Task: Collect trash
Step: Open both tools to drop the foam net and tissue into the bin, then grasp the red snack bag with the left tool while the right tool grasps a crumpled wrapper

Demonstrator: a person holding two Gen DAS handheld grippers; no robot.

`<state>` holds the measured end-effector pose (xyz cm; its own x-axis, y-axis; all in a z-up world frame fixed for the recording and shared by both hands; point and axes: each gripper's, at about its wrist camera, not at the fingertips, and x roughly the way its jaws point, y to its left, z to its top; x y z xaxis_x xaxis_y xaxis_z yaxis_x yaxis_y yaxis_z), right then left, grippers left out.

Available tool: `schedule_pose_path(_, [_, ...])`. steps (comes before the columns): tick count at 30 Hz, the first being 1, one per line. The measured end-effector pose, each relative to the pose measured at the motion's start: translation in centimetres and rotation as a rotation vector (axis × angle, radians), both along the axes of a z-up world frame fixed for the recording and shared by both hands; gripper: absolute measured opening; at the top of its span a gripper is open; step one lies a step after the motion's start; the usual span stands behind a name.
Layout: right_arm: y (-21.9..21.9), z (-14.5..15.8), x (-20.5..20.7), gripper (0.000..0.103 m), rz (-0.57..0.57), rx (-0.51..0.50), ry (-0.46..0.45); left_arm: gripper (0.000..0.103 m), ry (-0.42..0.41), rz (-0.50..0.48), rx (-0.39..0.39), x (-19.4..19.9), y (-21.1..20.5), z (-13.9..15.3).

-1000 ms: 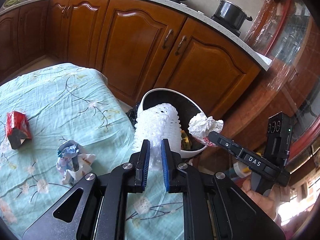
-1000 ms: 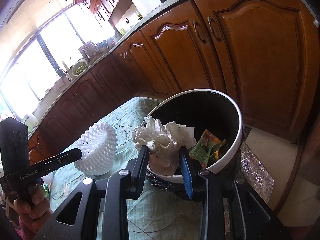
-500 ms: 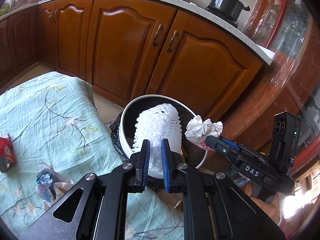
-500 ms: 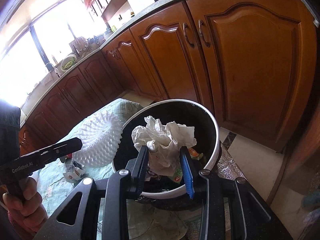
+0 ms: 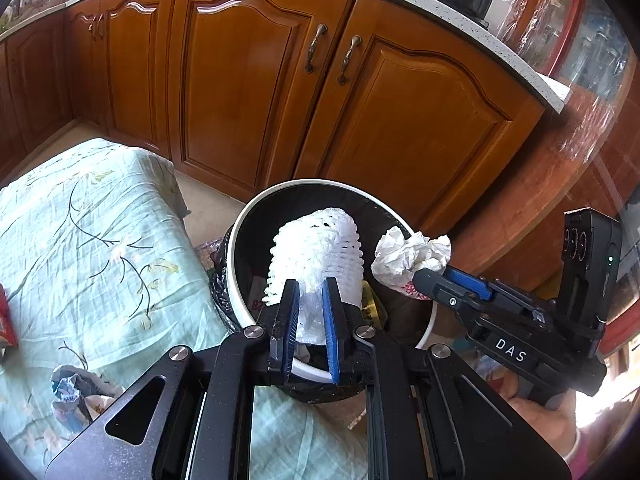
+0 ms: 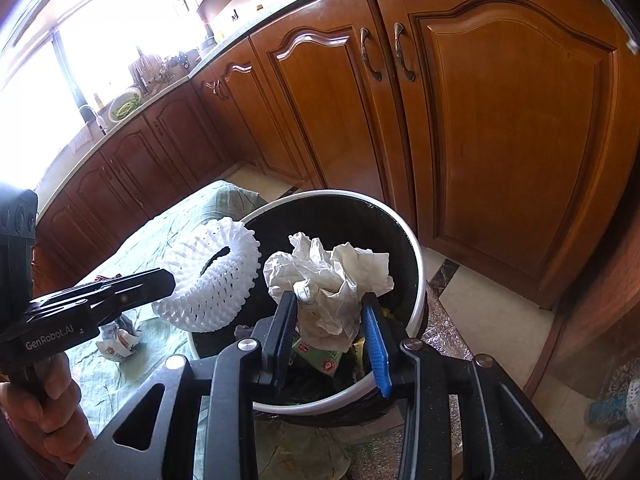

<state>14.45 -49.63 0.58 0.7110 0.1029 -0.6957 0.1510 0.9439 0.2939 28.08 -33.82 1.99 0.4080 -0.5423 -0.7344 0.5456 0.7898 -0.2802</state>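
We have both claws over the trash bin, each carrying one piece. Our left gripper has its jaws nearly together, pinching the white foam fruit net, which sticks out ahead of the fingertips above the bin's black-lined mouth. Our right gripper is just letting go: its jaws are opening, and the crumpled white tissue sits between them, loose on the blue-pad side while it appears to touch the other finger, right above the opening

Inside the bin, below the right claw's tips, we can see a green wrapper and other scraps, so some trash is already collected. The tissue we judge as good as done, since it should fall straight in once the jaws widen. The net is over the bin but not yet released

What is left lies on the floral tablecloth to the left of the left claw: a crumpled printed wrapper beside its body, and a red packet at the far left edge of that view. We count at least two more pickups after these two drops
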Motion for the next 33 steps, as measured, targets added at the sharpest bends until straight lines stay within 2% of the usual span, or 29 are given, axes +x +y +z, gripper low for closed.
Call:
schedule_pose_path(2, [-0.1, -0.1, 0.3, 0.04, 0.0, 0.0, 0.007, 0.014, 0.004, 0.003, 0.007, 0.1, -0.6, -0.1])
schedule_pose_path(3, [-0.2, -0.1, 0.4, 0.047, -0.003, 0.002, 0.009, 0.022, 0.012, 0.003, 0.008, 0.2, -0.7, -0.2])
schedule_pose_path(4, [-0.3, -0.1, 0.5, 0.048, -0.004, 0.005, 0.01, 0.028, 0.02, 0.005, 0.007, 0.4, -0.9, -0.2])
schedule_pose_path(5, [-0.3, -0.1, 0.5, 0.049, -0.008, 0.005, 0.009, 0.039, 0.02, 0.012, 0.006, 0.5, -0.9, -0.2])
schedule_pose_path(6, [-0.4, 0.0, 0.4, 0.054, -0.01, 0.008, 0.007, 0.046, 0.016, 0.02, 0.007, 0.5, -1.0, -0.2])
schedule_pose_path(11, [-0.3, 0.1, -0.4, 0.062, -0.022, 0.025, -0.01, 0.046, 0.023, 0.032, -0.01, 0.3, 0.0, -0.3])
schedule_pose_path(13, [-0.1, 0.1, -0.8, 0.07, -0.019, 0.044, -0.02, 0.046, 0.021, 0.045, -0.018, 0.0, 0.9, -0.3])
schedule_pose_path(15, [0.2, 0.2, -1.3, 0.087, -0.017, 0.063, -0.035, 0.047, 0.022, 0.059, -0.031, -0.5, 2.0, -0.3])
schedule_pose_path(17, [0.6, 0.3, -1.8, 0.094, -0.017, 0.084, -0.057, 0.048, 0.017, 0.079, -0.046, -1.0, 3.2, -0.3])
schedule_pose_path(20, [1.5, 0.3, -2.7, 0.095, -0.013, 0.108, -0.081, 0.053, -0.005, 0.12, -0.055, -2.0, 5.6, -0.2])
schedule_pose_path(24, [3.2, 0.2, -3.7, 0.097, 0.0, 0.141, -0.103, 0.054, -0.019, 0.175, -0.065, -3.3, 8.8, -0.3])
schedule_pose_path(33, [7.5, -0.3, -4.8, 0.099, 0.049, 0.186, -0.102, 0.057, -0.026, 0.305, -0.069, -5.4, 15.9, -0.9])
